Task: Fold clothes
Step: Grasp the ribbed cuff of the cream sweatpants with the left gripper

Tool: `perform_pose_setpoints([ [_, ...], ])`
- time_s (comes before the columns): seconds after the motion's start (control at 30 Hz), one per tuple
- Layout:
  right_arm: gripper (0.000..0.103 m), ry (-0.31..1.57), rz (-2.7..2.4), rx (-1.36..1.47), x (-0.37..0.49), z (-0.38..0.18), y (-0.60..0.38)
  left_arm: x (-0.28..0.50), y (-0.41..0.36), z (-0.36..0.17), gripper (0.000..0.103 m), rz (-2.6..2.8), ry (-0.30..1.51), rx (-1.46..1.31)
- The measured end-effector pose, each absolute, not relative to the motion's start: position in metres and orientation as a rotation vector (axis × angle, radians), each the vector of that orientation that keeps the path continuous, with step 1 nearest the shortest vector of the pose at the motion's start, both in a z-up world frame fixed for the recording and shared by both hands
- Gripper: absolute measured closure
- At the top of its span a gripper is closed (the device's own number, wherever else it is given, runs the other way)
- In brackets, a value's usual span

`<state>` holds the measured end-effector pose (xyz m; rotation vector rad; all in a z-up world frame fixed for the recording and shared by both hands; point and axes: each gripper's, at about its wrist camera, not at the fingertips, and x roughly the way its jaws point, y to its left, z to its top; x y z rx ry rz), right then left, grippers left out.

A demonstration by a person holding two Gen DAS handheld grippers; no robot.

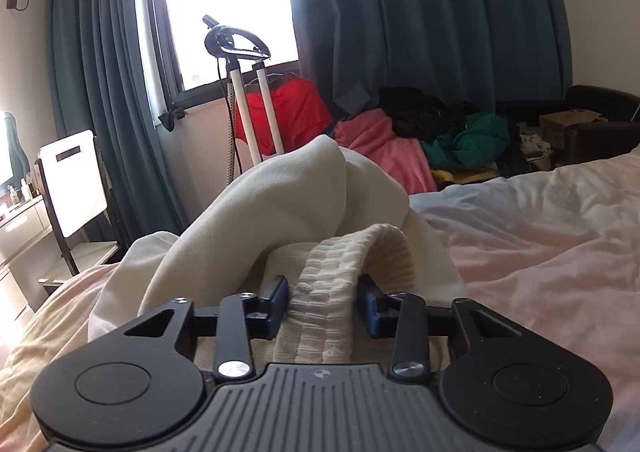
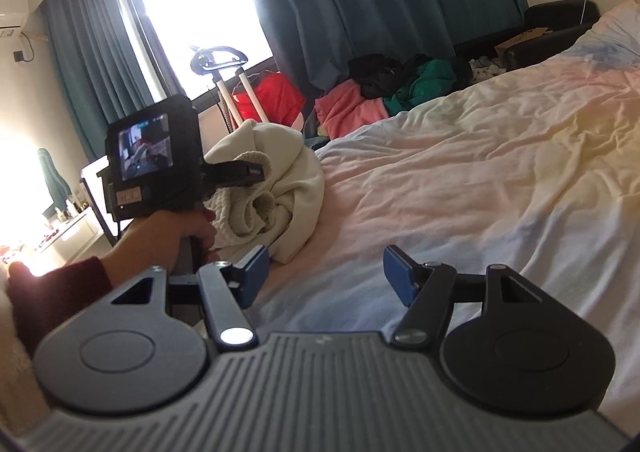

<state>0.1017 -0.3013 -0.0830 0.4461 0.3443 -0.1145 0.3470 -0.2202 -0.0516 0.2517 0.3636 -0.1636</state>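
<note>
A cream sweatshirt (image 1: pixel 280 196) lies bunched on the bed. Its ribbed hem (image 1: pixel 340 268) runs between the blue pads of my left gripper (image 1: pixel 323 288), which are closed against it and hold it. In the right wrist view the same sweatshirt (image 2: pixel 276 168) sits crumpled at the bed's left edge, with the left gripper (image 2: pixel 240 172) and the hand holding it clamped on the ribbed cloth. My right gripper (image 2: pixel 324 272) is open and empty, hovering over the bedsheet to the right of the sweatshirt.
The bed (image 2: pixel 480 156) has a rumpled pale pink and cream sheet. Behind it lie a pile of pink, green and black clothes (image 1: pixel 420 136), a garment steamer stand (image 1: pixel 256 108), a red garment (image 1: pixel 296 108), teal curtains and a chair (image 1: pixel 72 180) at left.
</note>
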Motion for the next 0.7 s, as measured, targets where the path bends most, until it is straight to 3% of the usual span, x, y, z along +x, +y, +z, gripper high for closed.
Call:
perform_pose_setpoints([
  [0.07, 0.036, 0.34, -0.112, 0.421, 0.102, -0.083, -0.297, 0.344, -0.218, -0.047, 0.081, -0.165, 0.363, 0.254],
  [0.1, 0.036, 0.335, -0.111, 0.409, 0.101, -0.083, -0.295, 0.342, -0.216, -0.044, 0.096, -0.167, 0.362, 0.255],
  [0.37, 0.036, 0.246, -0.107, 0.346, 0.091, -0.075, -0.283, 0.245, -0.145, 0.037, 0.097, -0.234, 0.161, 0.169],
  [0.57, 0.036, 0.165, -0.083, 0.302, 0.073, -0.061, -0.271, 0.162, -0.052, 0.092, 0.097, -0.282, 0.135, 0.037],
  [0.7, 0.036, 0.143, -0.051, 0.29, 0.056, -0.051, -0.262, 0.114, 0.026, 0.091, 0.096, -0.233, 0.167, -0.065],
])
